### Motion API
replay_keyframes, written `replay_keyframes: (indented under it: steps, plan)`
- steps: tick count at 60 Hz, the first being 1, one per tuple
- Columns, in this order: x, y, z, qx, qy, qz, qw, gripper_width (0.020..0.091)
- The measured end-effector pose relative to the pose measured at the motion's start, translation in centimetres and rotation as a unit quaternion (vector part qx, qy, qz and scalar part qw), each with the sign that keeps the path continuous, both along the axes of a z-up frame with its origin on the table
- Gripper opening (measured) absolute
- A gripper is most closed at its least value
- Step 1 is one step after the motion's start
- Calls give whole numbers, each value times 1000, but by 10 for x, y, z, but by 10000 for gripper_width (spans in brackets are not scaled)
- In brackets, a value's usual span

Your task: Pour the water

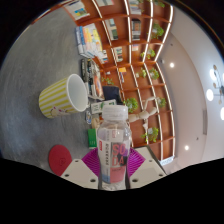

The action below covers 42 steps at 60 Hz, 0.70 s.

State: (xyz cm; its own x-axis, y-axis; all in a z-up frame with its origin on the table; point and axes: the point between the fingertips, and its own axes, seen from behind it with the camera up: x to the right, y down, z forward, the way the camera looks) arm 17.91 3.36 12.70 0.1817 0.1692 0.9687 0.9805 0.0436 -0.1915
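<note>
A: Gripper view: what has the gripper (114, 170) got?

B: Its 2 fingers are clamped on the water bottle (115, 140), which stands upright between the pads, cap on top.

A: And the step?

B: Carrying, I judge. The yellow mug (65, 96) sits ahead and left; next, align the bottle's mouth, then tilt.

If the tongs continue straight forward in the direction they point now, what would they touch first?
Probably nothing soon. The tongs are shut on the clear plastic water bottle; the yellow striped ceramic mug sits off to one side, though depth is unclear.
</note>
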Motion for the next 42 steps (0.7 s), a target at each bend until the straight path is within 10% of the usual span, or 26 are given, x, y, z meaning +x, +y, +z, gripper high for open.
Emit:
replay_keyframes:
  steps: [23,42]
  plan:
    - [-53,21,36,122,-367,62,920,338]
    - [-52,19,40,109,-286,57,950,339]
